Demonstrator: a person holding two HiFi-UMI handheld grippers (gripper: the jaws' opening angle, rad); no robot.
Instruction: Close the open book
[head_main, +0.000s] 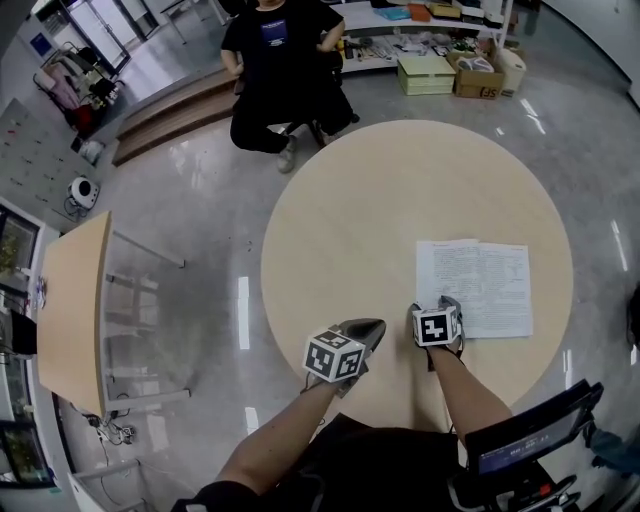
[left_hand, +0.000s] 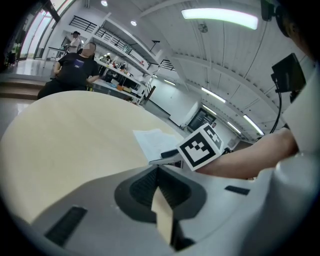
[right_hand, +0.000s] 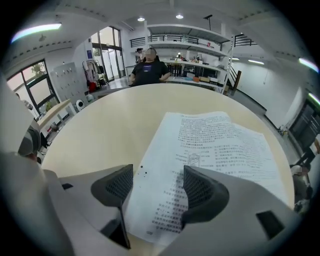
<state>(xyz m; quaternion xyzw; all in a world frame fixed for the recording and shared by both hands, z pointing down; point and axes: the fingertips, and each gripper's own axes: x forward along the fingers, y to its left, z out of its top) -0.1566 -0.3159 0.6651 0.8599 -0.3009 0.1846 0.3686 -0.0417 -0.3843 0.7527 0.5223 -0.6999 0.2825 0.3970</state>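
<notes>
An open book (head_main: 480, 285) lies flat on the right part of the round beige table (head_main: 350, 220), both white printed pages (right_hand: 210, 145) facing up. My right gripper (head_main: 436, 305) hangs over the near left corner of the left page. Its jaws stand wide open (right_hand: 157, 172) with only the page's corner showing between them, and I cannot tell whether they touch the paper. My left gripper (head_main: 375, 326) hovers over bare table to the left of the book, shut with nothing in it (left_hand: 157, 170). In the left gripper view the book (left_hand: 152, 142) lies beyond the right gripper's marker cube (left_hand: 200, 146).
A person in black (head_main: 285, 70) sits just past the table's far edge. A second table (head_main: 75, 310) stands at the left across grey floor. Boxes (head_main: 478, 75) and shelves line the back wall. A dark screen (head_main: 530, 430) sits at my lower right.
</notes>
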